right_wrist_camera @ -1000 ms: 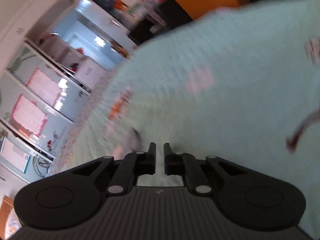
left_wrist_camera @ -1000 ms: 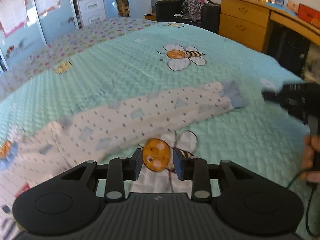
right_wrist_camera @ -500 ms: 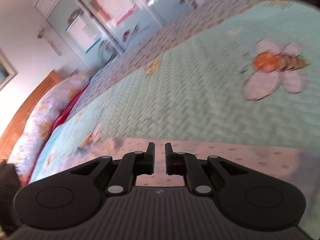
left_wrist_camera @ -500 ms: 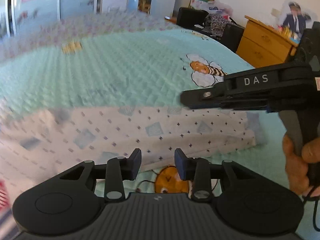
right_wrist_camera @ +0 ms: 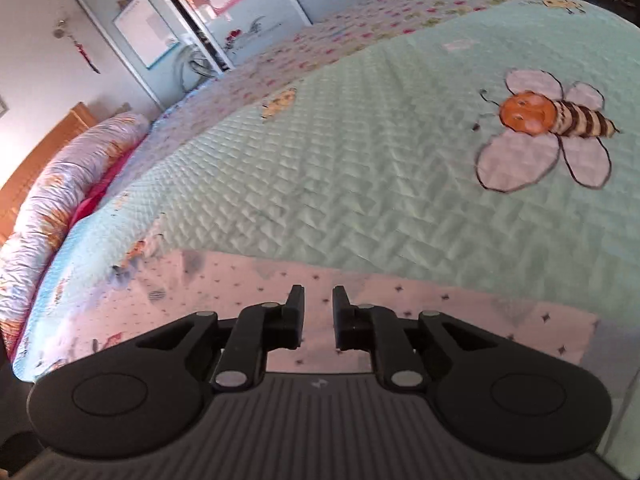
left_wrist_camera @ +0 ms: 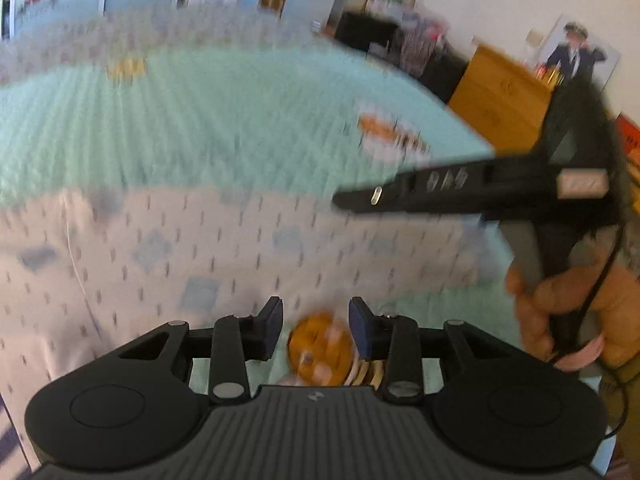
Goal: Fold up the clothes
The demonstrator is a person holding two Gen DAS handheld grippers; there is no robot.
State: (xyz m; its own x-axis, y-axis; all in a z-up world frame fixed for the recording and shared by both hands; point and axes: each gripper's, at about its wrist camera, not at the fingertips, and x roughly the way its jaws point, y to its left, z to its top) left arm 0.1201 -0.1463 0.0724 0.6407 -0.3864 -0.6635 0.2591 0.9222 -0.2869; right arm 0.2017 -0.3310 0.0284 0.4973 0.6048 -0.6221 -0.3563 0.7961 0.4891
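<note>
Nearest in the left wrist view, the left gripper (left_wrist_camera: 316,324) hangs with its jaws partly apart and nothing between them; through the gap shows only an orange bee face (left_wrist_camera: 320,350) stitched into the bedspread. Just past the tips, from about nine o'clock across to two o'clock, lies the garment (left_wrist_camera: 208,256), a pale cloth with small dark specks and grey-blue diamonds, spread flat on the bed (left_wrist_camera: 224,128).

In its own view the right gripper (right_wrist_camera: 318,312) hovers over that same garment (right_wrist_camera: 460,312), its jaws set narrowly and opening, with no cloth caught in them. From the left side this tool shows at three o'clock, the person's right hand (left_wrist_camera: 560,312) wrapped round its handle.

The cloth looks thin, light and limp, so I would expect it to sag and crease once lifted, and to drag a little on the quilted cover instead of sliding. It should not be fragile. A pinch at the near hem or at a corner, one gripper toward each end, seems the sensible hold; a bite in the middle would likely bunch it.

Farther off, at one o'clock in the right view, a large embroidered bee (right_wrist_camera: 548,132) sits on the mint quilting, and pillows (right_wrist_camera: 60,208) lie at nine o'clock.
</note>
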